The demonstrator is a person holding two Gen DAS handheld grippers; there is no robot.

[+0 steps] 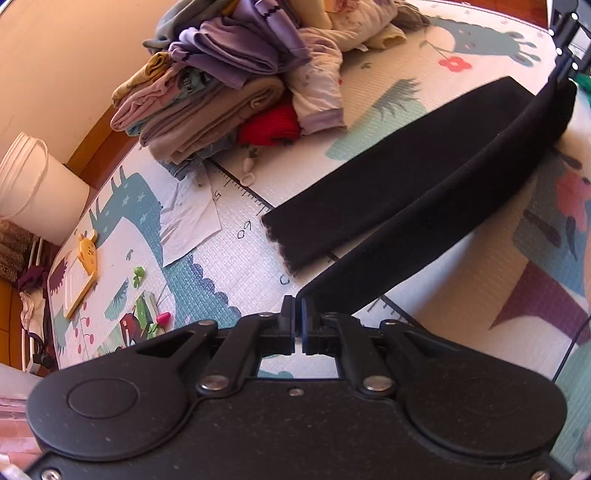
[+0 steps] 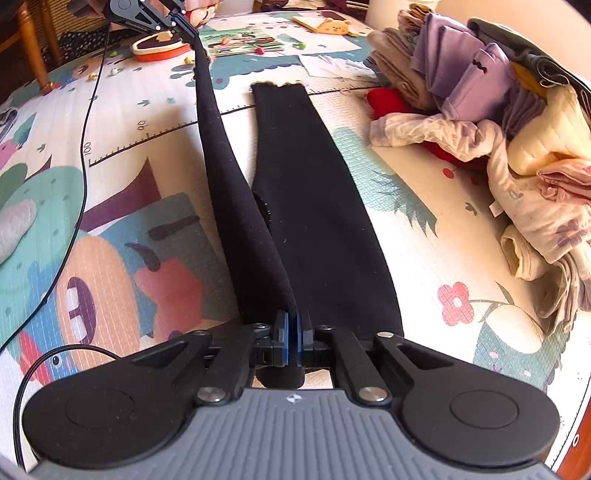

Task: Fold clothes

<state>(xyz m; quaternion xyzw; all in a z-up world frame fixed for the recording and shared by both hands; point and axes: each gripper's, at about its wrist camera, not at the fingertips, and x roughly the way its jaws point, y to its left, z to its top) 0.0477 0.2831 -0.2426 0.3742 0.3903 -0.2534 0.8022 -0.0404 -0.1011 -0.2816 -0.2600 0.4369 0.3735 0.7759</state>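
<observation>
A pair of black pants [image 1: 399, 184] lies on the patterned play mat [image 1: 229, 258]. One leg lies flat on the mat [image 2: 317, 206]; the other leg [image 2: 229, 192] is stretched taut in the air between my two grippers. My left gripper [image 1: 298, 314] is shut on the cuff end of the raised leg. It also shows at the top left of the right wrist view [image 2: 186, 27]. My right gripper [image 2: 291, 332] is shut on the waist end of that leg. It shows at the top right of the left wrist view [image 1: 565, 48].
A heap of unfolded clothes [image 1: 236, 74] in purple, beige, cream and red lies on the mat beside the pants, at the right in the right wrist view [image 2: 498, 122]. A white bucket [image 1: 33, 184], toys [image 1: 85, 266], a paper sheet [image 1: 188, 221] and a black cable [image 2: 85, 147] lie around.
</observation>
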